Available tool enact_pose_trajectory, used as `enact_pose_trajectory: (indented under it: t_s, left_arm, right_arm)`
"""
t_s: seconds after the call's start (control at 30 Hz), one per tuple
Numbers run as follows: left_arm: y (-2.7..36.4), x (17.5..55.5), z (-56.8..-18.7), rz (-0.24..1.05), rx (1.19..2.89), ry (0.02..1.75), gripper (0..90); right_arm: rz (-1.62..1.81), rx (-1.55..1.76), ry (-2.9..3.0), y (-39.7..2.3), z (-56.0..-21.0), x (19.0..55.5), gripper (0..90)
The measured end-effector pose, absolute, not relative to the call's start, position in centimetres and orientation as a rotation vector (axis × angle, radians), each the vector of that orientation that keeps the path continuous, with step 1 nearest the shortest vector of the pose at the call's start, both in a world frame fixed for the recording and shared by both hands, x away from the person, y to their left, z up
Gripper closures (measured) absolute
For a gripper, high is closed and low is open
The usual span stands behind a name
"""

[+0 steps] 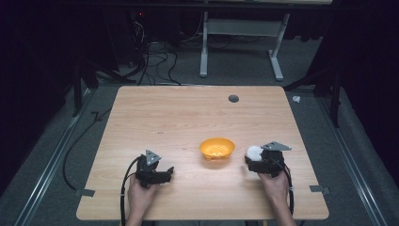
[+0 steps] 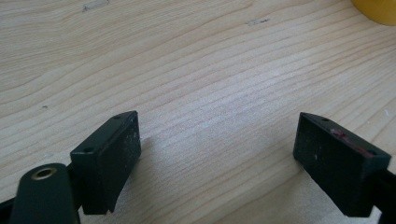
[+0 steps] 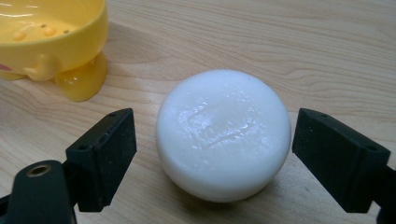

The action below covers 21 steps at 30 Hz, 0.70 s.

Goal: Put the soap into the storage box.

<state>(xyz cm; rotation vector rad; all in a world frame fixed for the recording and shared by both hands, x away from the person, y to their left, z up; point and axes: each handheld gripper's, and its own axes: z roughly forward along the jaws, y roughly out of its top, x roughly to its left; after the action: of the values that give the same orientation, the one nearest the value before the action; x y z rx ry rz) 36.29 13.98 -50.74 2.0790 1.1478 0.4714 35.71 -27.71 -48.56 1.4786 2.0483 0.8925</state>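
jaws: spread, not touching | white soap [image 3: 223, 134]: between them, on table [image 3: 327, 56]

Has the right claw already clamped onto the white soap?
No: in the right gripper view the soap lies on the table between the open jaws of the right claw, with a gap on each side.

Left gripper [image 1: 165, 173] low over the table's near-left part, jaws spread wide, pointing right; left hand [image 1: 139, 192] grips it from behind. Right gripper [image 1: 250, 160] near the near-right edge, jaws parted, pointing left; right hand [image 1: 274, 181] holds its rear, forearm entering from the near edge.
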Motion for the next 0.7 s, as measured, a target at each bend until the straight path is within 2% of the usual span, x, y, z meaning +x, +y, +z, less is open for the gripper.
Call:
enact_pose_trajectory:
  t_s: [0.27, 0.57, 0.7]
  left_arm:
    - [13.98, 36.29, -50.74, 0.471, 2.079, 1.148, 15.4]
    - [13.98, 36.29, -50.74, 0.471, 2.079, 1.148, 15.4]
    - [13.97, 36.29, -50.74, 0.471, 2.079, 1.148, 15.4]
  right_arm:
    - [0.875, 1.498, 2.046, -27.66, -49.18, 36.22, 15.5]
    - [0.845, 1.480, 2.064, -27.39, -49.55, 36.41, 23.2]
    - [0.850, 1.474, 2.065, -27.40, -49.56, 36.40, 23.9]
